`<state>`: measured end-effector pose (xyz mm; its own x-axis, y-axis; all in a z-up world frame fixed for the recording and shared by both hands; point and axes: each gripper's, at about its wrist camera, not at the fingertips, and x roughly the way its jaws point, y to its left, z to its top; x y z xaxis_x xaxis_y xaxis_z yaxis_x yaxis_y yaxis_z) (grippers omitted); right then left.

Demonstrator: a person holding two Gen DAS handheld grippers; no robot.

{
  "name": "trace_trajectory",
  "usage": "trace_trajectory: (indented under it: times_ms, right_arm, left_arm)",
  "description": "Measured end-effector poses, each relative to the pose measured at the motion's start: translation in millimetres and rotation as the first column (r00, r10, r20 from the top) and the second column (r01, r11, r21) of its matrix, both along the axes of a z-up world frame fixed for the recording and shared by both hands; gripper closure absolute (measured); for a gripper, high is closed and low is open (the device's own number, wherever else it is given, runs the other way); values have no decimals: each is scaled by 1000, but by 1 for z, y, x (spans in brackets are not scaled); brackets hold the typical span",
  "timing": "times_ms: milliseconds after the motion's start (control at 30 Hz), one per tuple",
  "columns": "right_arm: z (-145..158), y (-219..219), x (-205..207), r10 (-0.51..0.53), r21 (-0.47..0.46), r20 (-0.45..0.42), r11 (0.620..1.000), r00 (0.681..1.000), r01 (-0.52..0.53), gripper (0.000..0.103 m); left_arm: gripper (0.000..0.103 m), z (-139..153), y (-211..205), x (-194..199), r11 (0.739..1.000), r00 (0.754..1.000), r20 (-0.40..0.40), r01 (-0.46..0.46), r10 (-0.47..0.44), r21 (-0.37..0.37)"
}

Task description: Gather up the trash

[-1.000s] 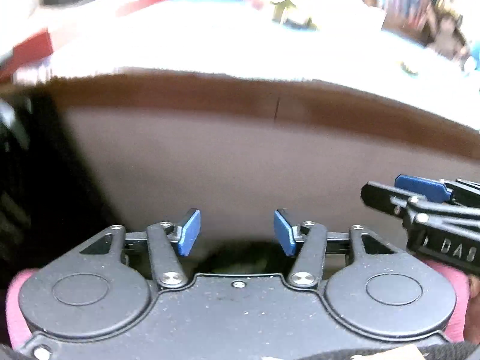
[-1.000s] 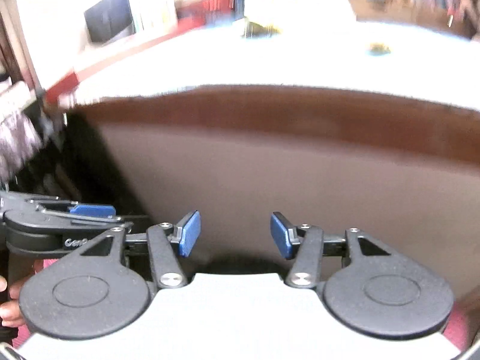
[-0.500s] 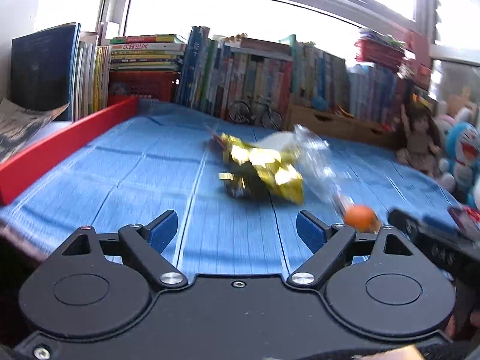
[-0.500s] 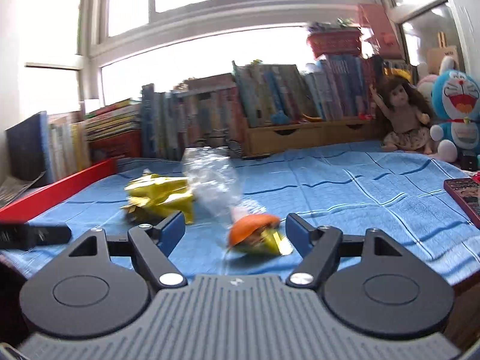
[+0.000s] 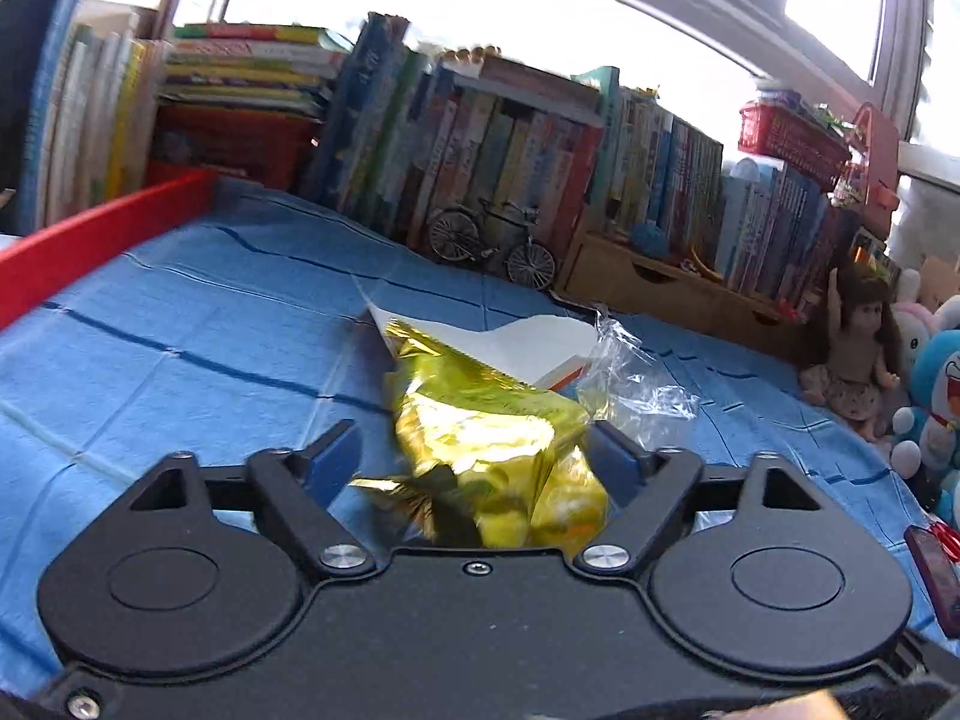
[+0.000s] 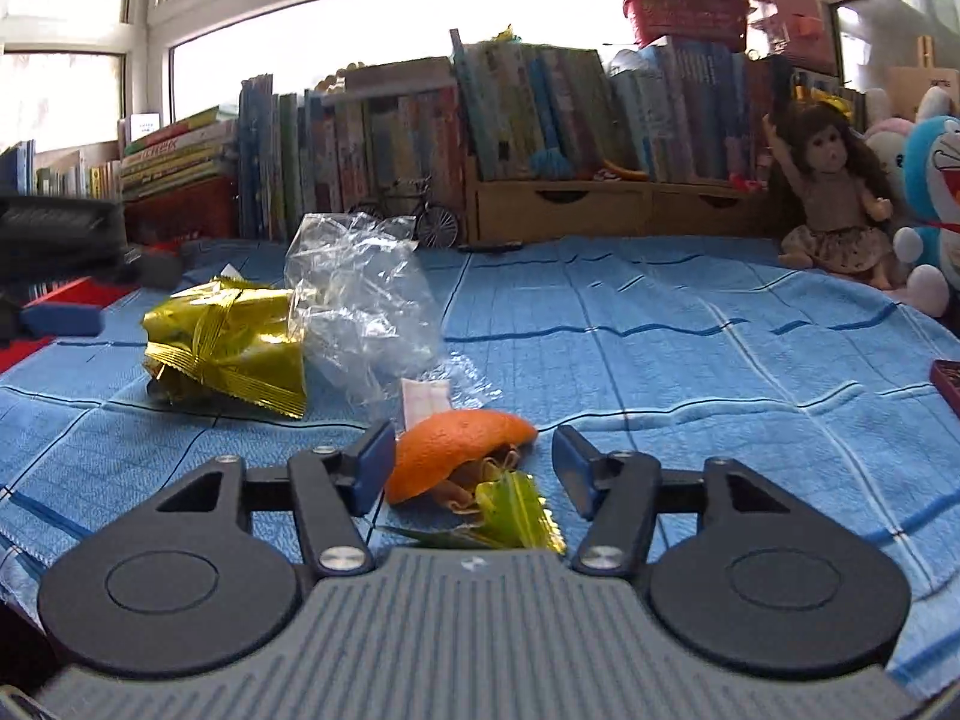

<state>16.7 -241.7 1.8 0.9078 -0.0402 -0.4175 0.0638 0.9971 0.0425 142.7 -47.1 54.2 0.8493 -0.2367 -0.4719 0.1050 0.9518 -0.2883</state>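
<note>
While the blue checked cloth point(image 5: 180, 324) covered the tabletop, the trash lay in a loose row across it, and each tool faced its own piece. Farthest left, the left tool point(image 5: 480, 462) stood wide and unclenched, with the gold foil snack bag point(image 5: 480, 420) lying between its pads, close against the right one and clear of the left. The bag's long axis ran away from the tool toward the books point(image 5: 510, 138), so the jaws straddled its short width. Behind it a white paper sheet point(image 5: 516, 336) and crumpled clear plastic wrap point(image 5: 636, 378) lay just beside it to the right.

Further right, the right tool point(image 6: 474, 468) had its jaws closing on nothing gripped so far. The orange peel point(image 6: 450, 450) sat between them, touching or nearly touching the left pad and well apart from the right, its long axis lying across the jaws. A small green-gold foil wrapper point(image 6: 516, 516) lay just in front of the tool's body, beside the peel.

By my judgement the left tool was the nearer to the bag and the right to the peel.

Half a second earlier both pieces lay ahead of the open jaws. One second earlier both views showed only the tabletop's brown edge, with narrower jaws.
</note>
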Motion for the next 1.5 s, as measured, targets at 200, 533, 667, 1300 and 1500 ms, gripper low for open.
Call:
trace_trajectory:
  times_ms: [200,533,667,1300,1500]
  right_arm:
    - [-2,0,15,-3,10,-33,1000,999,3,28]
    - [0,-3,24,34,44,-39,999,999,-32,46]
    - [6,-2,19,39,55,-1,998,999,-39,52]
    - [47,14,-23,150,96,169,981,974,-167,52]
    - [48,26,-41,188,116,164,971,968,-209,52]
  left_arm:
    - [30,-14,-8,42,999,994,-95,-48,46,-14]
    - [93,11,-17,22,999,999,9,39,-39,-6]
    - [96,30,-20,7,998,997,59,48,-50,32]
    - [96,73,12,-116,983,981,147,108,-130,149]
    - [96,68,25,-166,974,974,159,134,-164,182]
